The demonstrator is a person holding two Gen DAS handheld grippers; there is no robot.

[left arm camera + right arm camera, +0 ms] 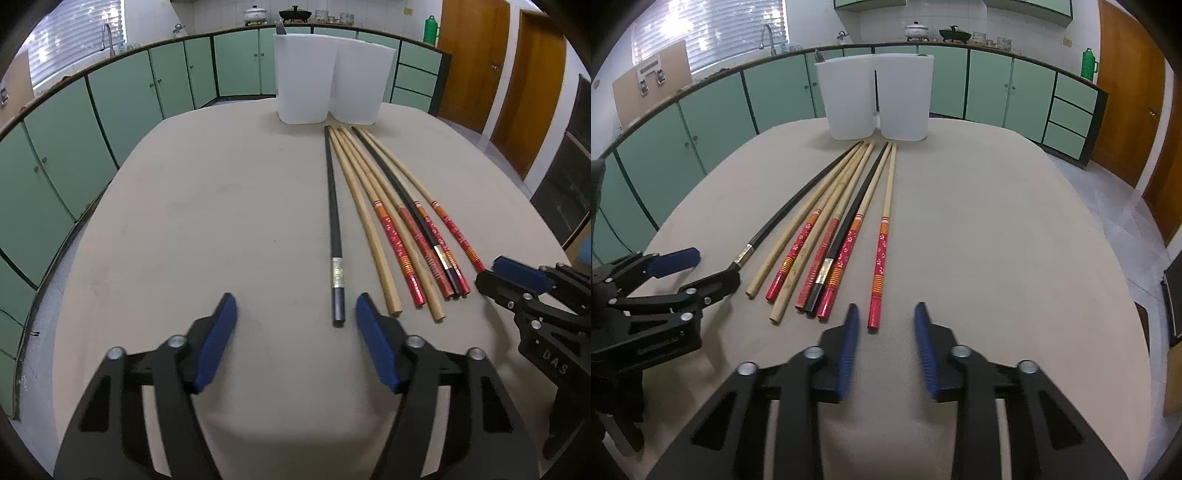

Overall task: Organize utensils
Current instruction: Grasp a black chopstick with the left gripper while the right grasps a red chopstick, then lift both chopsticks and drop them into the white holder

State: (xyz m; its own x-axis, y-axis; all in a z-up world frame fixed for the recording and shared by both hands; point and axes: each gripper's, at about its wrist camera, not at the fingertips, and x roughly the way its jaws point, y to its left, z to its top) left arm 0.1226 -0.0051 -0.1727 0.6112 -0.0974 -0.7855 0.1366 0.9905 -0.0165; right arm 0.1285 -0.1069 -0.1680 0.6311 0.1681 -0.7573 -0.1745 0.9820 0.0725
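Hovering low at the near edge of the table, the left gripper has its blue pads wide apart and grips nothing; the butt of the lone black chopstick lies just inside its right pad, so my guess is that this stick goes first. Right of it, in the middle of the frame, the other chopsticks lie fanned side by side, tips toward the far end: plain wooden ones, red-handled ones, and a second black one among them. At the lower right the right gripper sits with its pads parted too, empty, the butt of the rightmost red stick just ahead of its gap, seemingly lined up for a pick.

At top centre stand two white bins, touching, right at the tips, probably so each stick can be slid straight in. A dark handle pokes above the left one; otherwise I cannot see inside.
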